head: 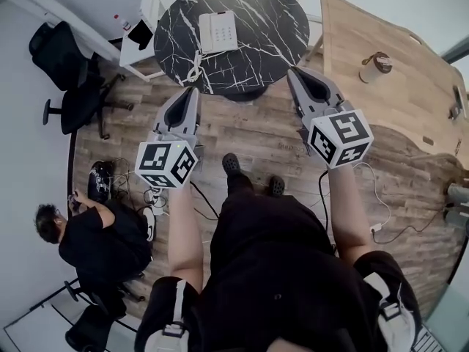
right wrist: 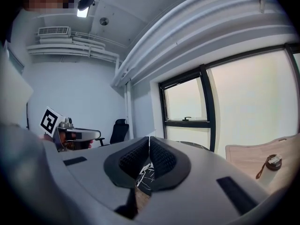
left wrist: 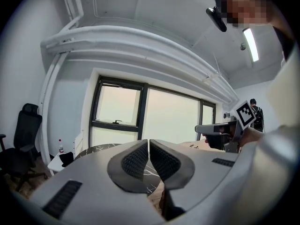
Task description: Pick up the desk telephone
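Right now your left tongs [head: 193,91] and right tongs [head: 292,71] are both closed, pads together, gripping nothing. The desk telephone [head: 218,32] lies on the round black marble bench [head: 275,20], at 1 o'clock from your left tongs and 10 o'clock from your right, well apart from both.

One telephone [head: 218,32], two tables [head: 272,26] [head: 370,116], two grippers [head: 192,90] [head: 294,70]

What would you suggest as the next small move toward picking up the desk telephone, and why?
Probably carry both grippers forward over the round table: the desk telephone lies on it well beyond the left gripper and right gripper, both shut and empty, so neither seems within reach yet.
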